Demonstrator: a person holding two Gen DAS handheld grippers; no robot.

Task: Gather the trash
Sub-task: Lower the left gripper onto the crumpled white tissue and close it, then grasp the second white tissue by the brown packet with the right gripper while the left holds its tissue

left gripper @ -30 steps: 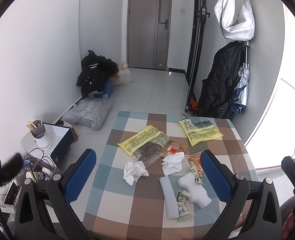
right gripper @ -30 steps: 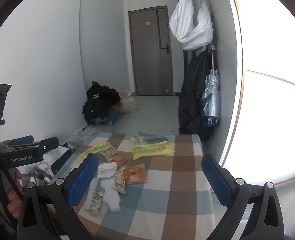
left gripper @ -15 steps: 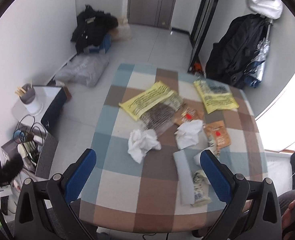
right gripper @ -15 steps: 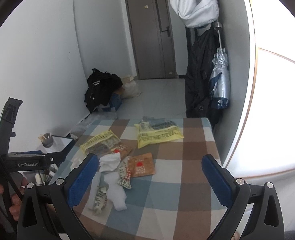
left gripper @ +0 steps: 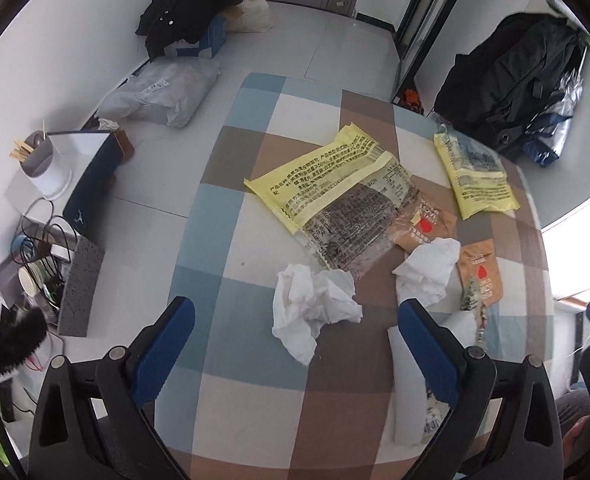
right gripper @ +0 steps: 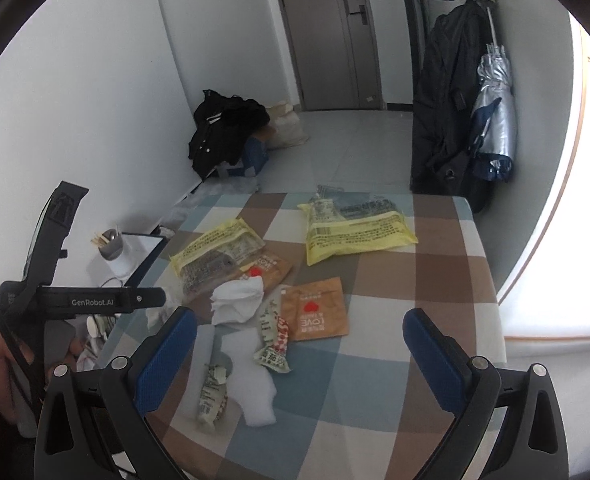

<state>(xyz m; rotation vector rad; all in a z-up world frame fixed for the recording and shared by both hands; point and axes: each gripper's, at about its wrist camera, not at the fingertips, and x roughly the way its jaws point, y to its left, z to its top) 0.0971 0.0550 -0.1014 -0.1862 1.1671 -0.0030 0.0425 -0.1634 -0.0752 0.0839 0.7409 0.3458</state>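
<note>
Trash lies on a checked tablecloth point(left gripper: 231, 320): a crumpled white tissue point(left gripper: 311, 312), a second tissue point(left gripper: 427, 272), a large yellow-and-clear wrapper point(left gripper: 335, 200), another yellow wrapper point(left gripper: 475, 176) and brown sachets point(left gripper: 479, 276). My left gripper point(left gripper: 295, 344) is open and empty, just above and in front of the first tissue. My right gripper point(right gripper: 299, 352) is open and empty, over the near table side, above small snack wrappers point(right gripper: 273, 340), white foam pieces point(right gripper: 251, 384) and a brown sachet point(right gripper: 319, 312). The left gripper's body point(right gripper: 75, 300) shows in the right wrist view.
On the floor to the left stand a white box with a cup of sticks point(left gripper: 43, 160), cables and a grey block point(left gripper: 79, 288). A grey bag point(left gripper: 163, 92) and black clothes point(left gripper: 187, 4) lie by the wall. Coats and an umbrella point(right gripper: 491, 116) hang at the right.
Both grippers have tilted downward and moved closer to the table. The left one now looks down on the crumpled tissue; the right one has come nearer the snack wrappers. Both stay open.
</note>
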